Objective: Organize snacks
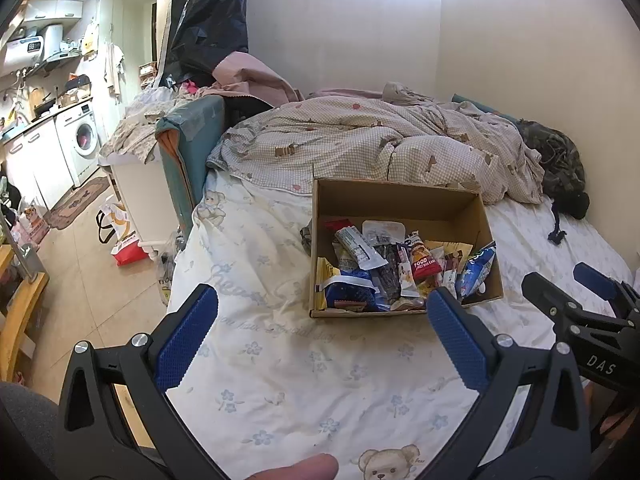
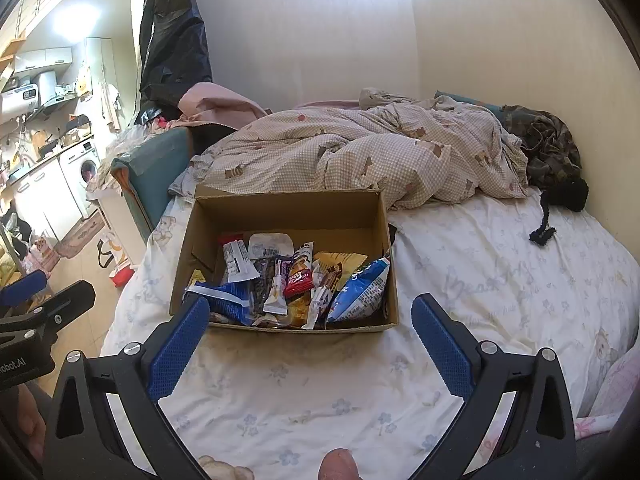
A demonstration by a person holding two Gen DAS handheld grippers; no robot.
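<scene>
Open brown cardboard box (image 2: 286,216) resting on a white bedsheet printed with pale blue flowers and teddy bears (image 2: 480,280), flaps up, near side facing both cameras. Inside, a loose heap of wrapped snacks (image 2: 292,284) covering the near half of the floor; far half bare cardboard. Within the heap: blue-and-white crinkled bag (image 2: 362,292) leaning against the right wall; red wrapper with white lettering (image 2: 299,278) near the centre; grey-white sachet (image 2: 239,266) tilted toward the left; dark blue packet (image 2: 224,300) at the near left corner; yellow wrapper (image 2: 340,260) behind the red one. Exact count of packets not discernible.

Left gripper (image 1: 322,344), black frame with blue textured pads (image 1: 186,340), spread wide and holding nothing, hovering above the sheet just short of the box; right pad tip overlapping the box's near right corner in the left wrist view, contact not determinable. Right gripper (image 2: 310,346), same build, likewise spread wide and empty, aimed at the box front from just short of it. A fingertip (image 2: 340,466) visible at the bottom edge of the right wrist view.

Behind the box, a rumpled beige checked duvet with small bear motifs (image 1: 372,140); beyond its right end, a dark camouflage-patterned garment (image 1: 556,160). At far left, a white front-loading washing machine (image 1: 82,140) under a kitchen counter.
</scene>
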